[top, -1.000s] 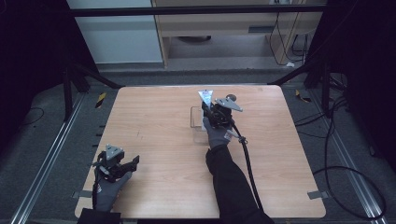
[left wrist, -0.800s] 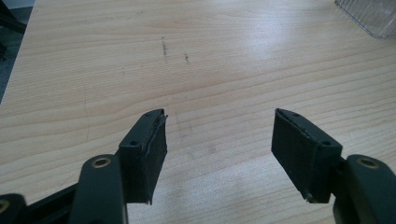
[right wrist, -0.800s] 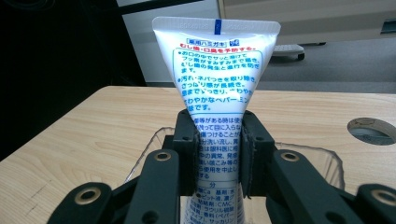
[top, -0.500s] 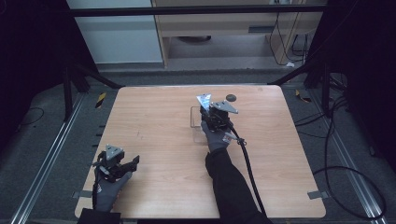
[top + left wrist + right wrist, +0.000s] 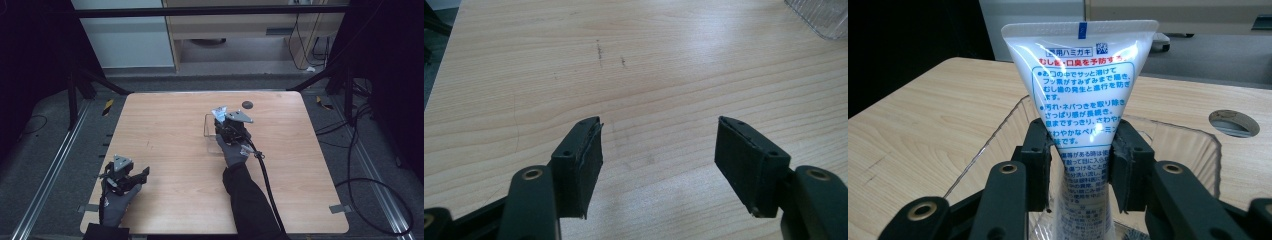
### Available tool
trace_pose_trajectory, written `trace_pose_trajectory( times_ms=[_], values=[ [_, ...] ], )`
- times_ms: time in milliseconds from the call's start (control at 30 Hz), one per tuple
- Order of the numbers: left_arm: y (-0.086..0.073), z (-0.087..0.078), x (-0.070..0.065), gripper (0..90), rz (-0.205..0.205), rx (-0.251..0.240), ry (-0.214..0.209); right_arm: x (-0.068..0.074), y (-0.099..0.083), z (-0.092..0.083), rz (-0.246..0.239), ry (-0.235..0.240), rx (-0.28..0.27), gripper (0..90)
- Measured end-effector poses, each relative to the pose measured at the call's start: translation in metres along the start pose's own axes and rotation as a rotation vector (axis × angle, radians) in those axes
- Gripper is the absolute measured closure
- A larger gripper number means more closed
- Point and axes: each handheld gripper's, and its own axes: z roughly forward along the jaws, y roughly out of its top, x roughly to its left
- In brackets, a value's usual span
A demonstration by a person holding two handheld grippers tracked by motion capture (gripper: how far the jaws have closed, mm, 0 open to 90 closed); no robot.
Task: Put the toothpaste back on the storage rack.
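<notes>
Between the right gripper's [image 5: 1079, 167] fingers [image 5: 1037, 165] stands a white tube [image 5: 1079, 100], its long axis upright: the flat crimped end points up and the lower part runs down into a clear tray [image 5: 1193, 145] beneath. Blue and red print covers the face turned to the right gripper view. These fingers have just been opening with the tube between them; both sit right at its sides, and whether they press on it I cannot tell. From the high view the right gripper [image 5: 226, 121] hangs over the tray [image 5: 207, 131] near the middle of the surface [image 5: 165, 130], toward the far edge, with the tube's top [image 5: 219, 112] showing just beyond it. Apart from the tube's lower end, nothing can be made out in the tray. A dark round hole [image 5: 247, 104] lies in the surface just beyond the tray. Well apart, at the near left corner, the left gripper [image 5: 131, 176] rests low over bare wood, its fingers [image 5: 579, 160] released and spread wide with nothing between them.
</notes>
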Motion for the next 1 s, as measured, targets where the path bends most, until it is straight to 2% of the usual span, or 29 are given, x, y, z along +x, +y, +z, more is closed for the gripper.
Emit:
trace_pose_trajectory(
  times_ms=[233,433,567,600,767,1000],
  values=[
    [0.0,0.0,0.0,34.6,0.0,0.0,0.0,0.0,0.001,-0.002,-0.006,0.009,0.027,59.5],
    [0.0,0.0,0.0,34.6,0.001,0.0,0.0,-0.001,-0.001,-0.002,-0.034,-0.003,0.068,55.2],
    [0.0,0.0,0.0,34.6,0.001,0.002,0.0,-0.004,-0.001,-0.004,-0.025,0.002,0.063,52.7],
    [0.0,0.0,0.0,34.6,0.001,0.002,0.0,-0.004,0.0,-0.006,-0.036,-0.004,0.057,48.9],
    [0.0,0.0,-0.001,34.6,0.002,0.0,0.0,-0.004,0.004,-0.012,-0.05,-0.009,0.038,42.9],
    [0.0,0.0,0.0,34.4,0.002,0.0,0.0,-0.005,0.013,-0.031,-0.057,0.003,-0.004,32.5]
  ],
)
